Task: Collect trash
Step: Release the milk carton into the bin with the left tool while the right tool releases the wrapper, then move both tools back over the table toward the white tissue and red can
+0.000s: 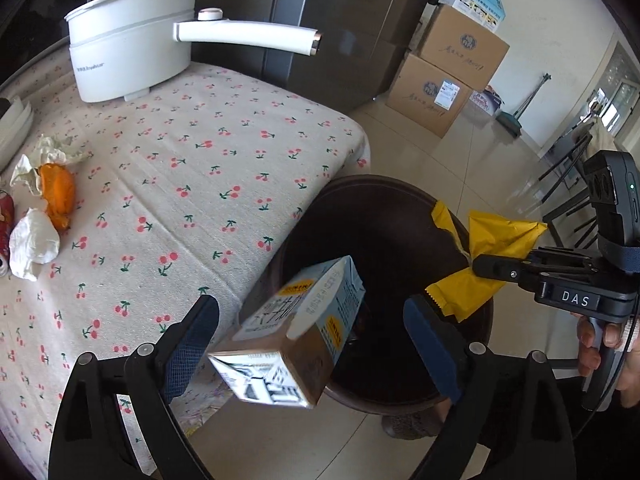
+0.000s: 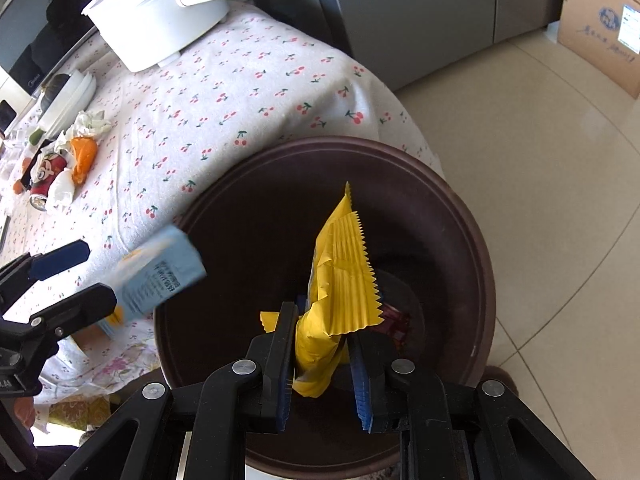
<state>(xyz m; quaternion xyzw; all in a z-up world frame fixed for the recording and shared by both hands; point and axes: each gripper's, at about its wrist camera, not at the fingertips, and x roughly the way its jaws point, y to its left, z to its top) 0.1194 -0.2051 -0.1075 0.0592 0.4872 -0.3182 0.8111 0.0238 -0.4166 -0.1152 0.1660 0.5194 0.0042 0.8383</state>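
Observation:
A dark brown round bin [image 1: 400, 184] [image 2: 472, 240] stands on the floor against the table's corner. My left gripper [image 1: 310, 304] is open over its near rim. A blue and brown drink carton [image 1: 296, 332] [image 2: 160, 276] is tilted and loose between the wide fingers, and the right finger [image 1: 428, 348] is clear of it. My right gripper [image 2: 322, 328] [image 1: 480, 268] is over the bin mouth, shut on a crumpled yellow wrapper [image 2: 340, 264] [image 1: 492, 240]. An orange peel [image 1: 58, 194], white tissues [image 1: 34, 246] and a red can [image 2: 48, 172] lie on the table's far side.
The table wears a cherry-print cloth [image 1: 180, 160]. A white electric pot [image 1: 132, 40] with a long handle stands at the back, with stacked white plates [image 2: 68, 100] beside the trash. A grey fridge [image 1: 340, 20] and cardboard boxes [image 1: 448, 80] stand beyond on the tiled floor.

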